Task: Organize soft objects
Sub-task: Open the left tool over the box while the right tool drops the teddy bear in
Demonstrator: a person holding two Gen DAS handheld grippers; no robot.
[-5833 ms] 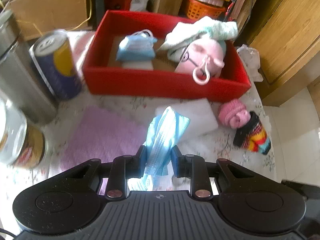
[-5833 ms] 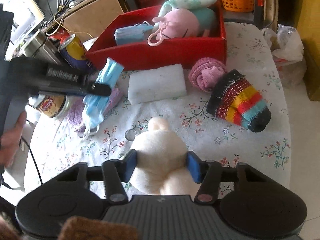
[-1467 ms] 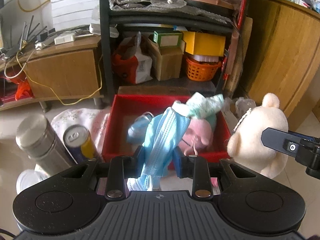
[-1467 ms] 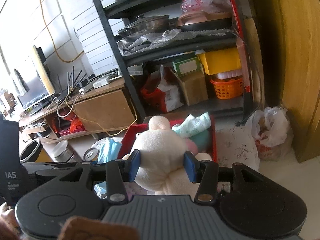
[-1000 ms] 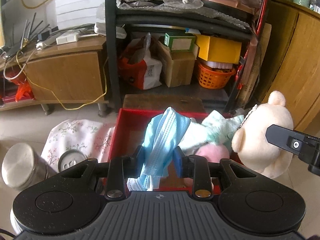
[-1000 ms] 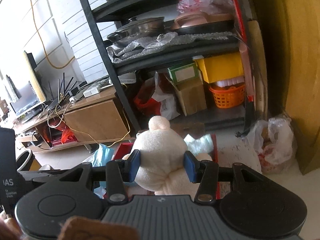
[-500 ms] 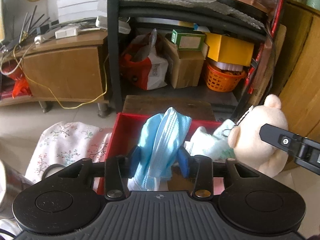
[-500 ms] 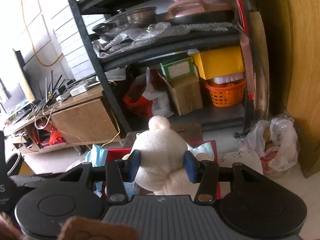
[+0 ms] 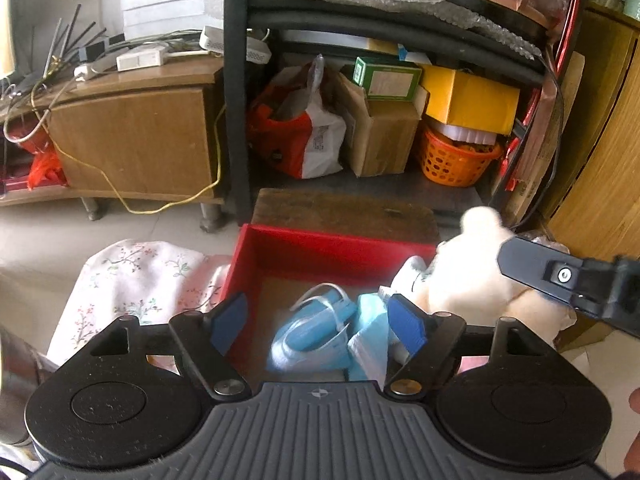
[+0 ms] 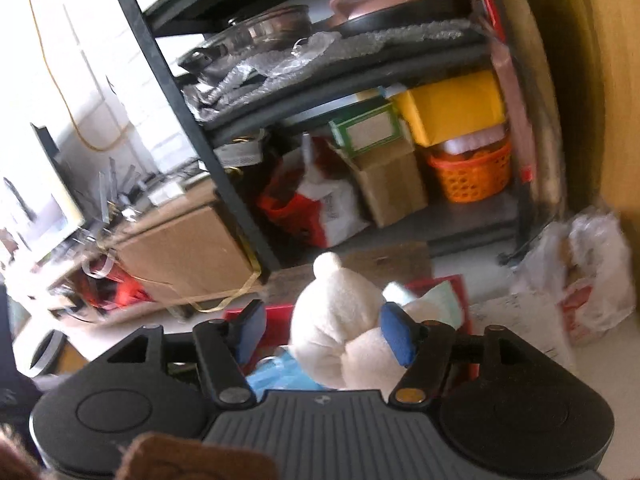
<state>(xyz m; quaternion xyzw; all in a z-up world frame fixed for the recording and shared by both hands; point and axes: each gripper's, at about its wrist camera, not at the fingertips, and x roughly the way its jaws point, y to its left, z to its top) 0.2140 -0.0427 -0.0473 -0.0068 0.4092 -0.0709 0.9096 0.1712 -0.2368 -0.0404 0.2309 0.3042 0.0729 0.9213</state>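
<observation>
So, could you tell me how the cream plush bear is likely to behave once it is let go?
The plush bear looks soft and light, bulging between the right gripper's opening jaws. It will probably drop limply into the red box, not roll.

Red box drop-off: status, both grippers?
Left gripper opening, empty; blue masks lie in the red box. Right gripper opening, cream plush bear between its jaws, above the box. Nothing blocking.

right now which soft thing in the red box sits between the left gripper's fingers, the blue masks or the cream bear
The blue masks: they lie loose in the red box below the left gripper, whose jaws are opening. The cream bear sits further right, between the right gripper's opening jaws.
</observation>
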